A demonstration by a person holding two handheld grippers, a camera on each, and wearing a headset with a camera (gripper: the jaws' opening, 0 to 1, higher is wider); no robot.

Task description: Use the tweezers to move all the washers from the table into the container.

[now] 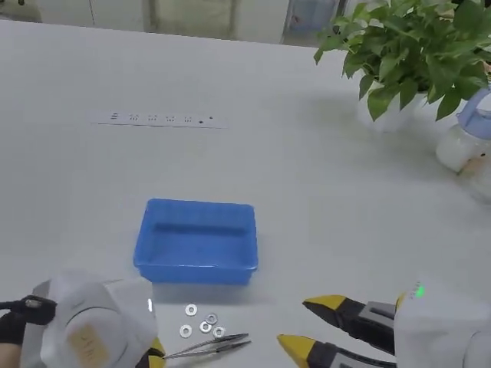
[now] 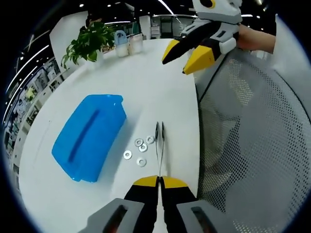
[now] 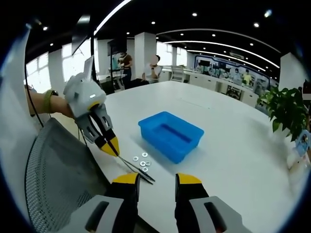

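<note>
The blue container (image 1: pixel 196 241) stands open at the middle of the white table (image 1: pixel 307 192). Several small metal washers (image 1: pixel 202 322) lie in a loose cluster just in front of it. My left gripper (image 1: pixel 156 353) is at the bottom left, shut on the handle end of the tweezers (image 1: pixel 209 347), whose tips point right beside the washers. In the left gripper view the tweezers (image 2: pixel 159 144) run straight out from the left gripper (image 2: pixel 159 180), right of the washers (image 2: pixel 139 148) and the container (image 2: pixel 87 136). My right gripper (image 1: pixel 291 320) stands open and holds nothing at the bottom right.
A potted plant (image 1: pixel 414 46) and a white jar (image 1: pixel 464 146) stand at the table's far right. A thin marked strip (image 1: pixel 157 119) lies further back. A mesh chair back (image 2: pixel 252 136) is close to the table's near edge. People stand in the distance.
</note>
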